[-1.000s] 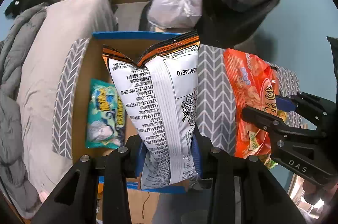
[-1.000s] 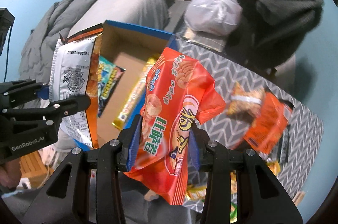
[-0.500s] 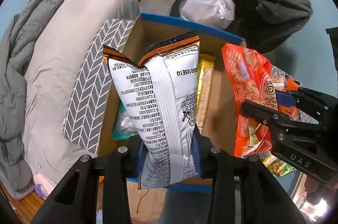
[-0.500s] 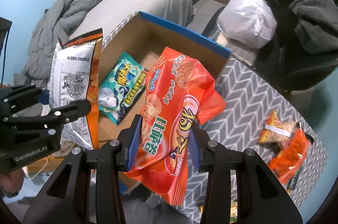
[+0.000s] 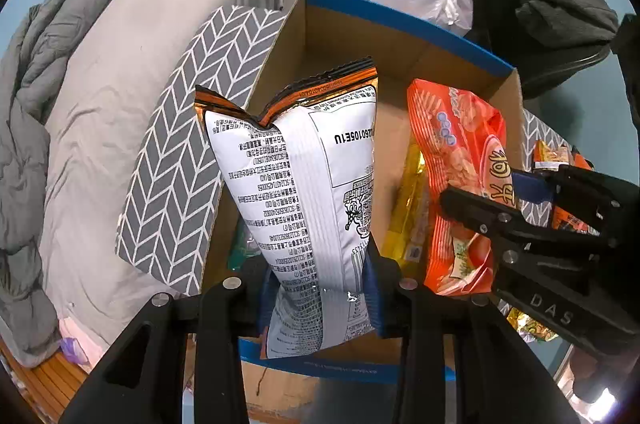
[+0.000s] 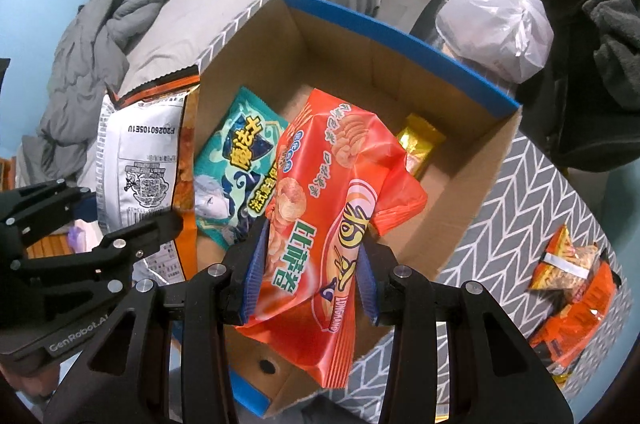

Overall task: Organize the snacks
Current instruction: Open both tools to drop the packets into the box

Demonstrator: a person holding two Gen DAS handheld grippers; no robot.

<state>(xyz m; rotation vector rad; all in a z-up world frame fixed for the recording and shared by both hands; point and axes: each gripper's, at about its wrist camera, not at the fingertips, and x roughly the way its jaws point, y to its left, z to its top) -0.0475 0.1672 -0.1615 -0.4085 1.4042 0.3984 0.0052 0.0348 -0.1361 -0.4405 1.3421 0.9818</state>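
Your left gripper (image 5: 316, 288) has its jaws clenched on the white-backed chip bag (image 5: 304, 184), and your right gripper (image 6: 308, 280) has its jaws clenched on the orange snack bag (image 6: 332, 208). Since a second ago both bags have travelled from over the patterned table (image 6: 520, 216) to above the open cardboard box (image 6: 400, 40), and they now hang lower, close to its mouth. In the right wrist view the box fills the middle of the frame, with a teal packet (image 6: 236, 168) lying on its floor at about 9 o'clock of the orange bag and a gold packet (image 6: 420, 140) at 2 o'clock. A few loose snacks (image 6: 572, 280) remain on the table at 3 o'clock. That puts you at the drop point: you likely only need to lower a little and release, minding that the two bags do not collide.
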